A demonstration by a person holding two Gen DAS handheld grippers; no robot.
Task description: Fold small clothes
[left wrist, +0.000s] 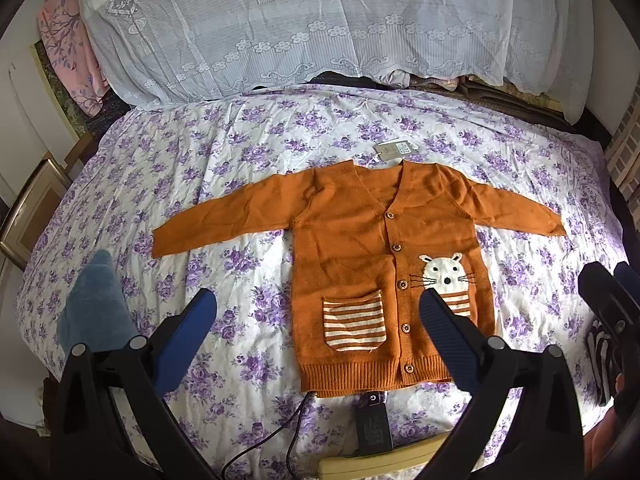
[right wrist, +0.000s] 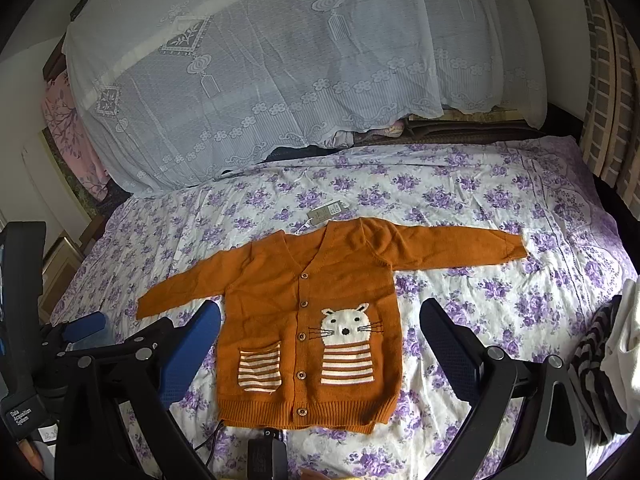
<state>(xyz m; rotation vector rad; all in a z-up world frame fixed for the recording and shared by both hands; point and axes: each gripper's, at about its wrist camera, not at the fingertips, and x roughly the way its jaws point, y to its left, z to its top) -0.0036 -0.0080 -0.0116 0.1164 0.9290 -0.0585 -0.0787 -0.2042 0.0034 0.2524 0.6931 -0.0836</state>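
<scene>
Orange cardigan (left wrist: 384, 264) lies flat, front up, sleeves spread, mid-bed on the floral sheet (left wrist: 224, 152). Left gripper (left wrist: 316, 312) and right gripper (right wrist: 320, 332) hover near the hem, both spread, empty. Best start, I judge: pinch one cuff and lay that sleeve across the chest, keeping the body unwrinkled.

- Bare floral bed sheet (left wrist: 248, 148) lies open on the far side of the orange cardigan (left wrist: 352, 232) and beside both spread sleeves.
- A black adapter (left wrist: 374, 424) and its cable (left wrist: 272, 436) lie at the near hem.
- The lace-covered pile (left wrist: 280, 28) walls off the far edge.
- Striped clothes (right wrist: 596, 364) crowd the near right.
- A blue cloth (left wrist: 96, 308) sits near left.
</scene>
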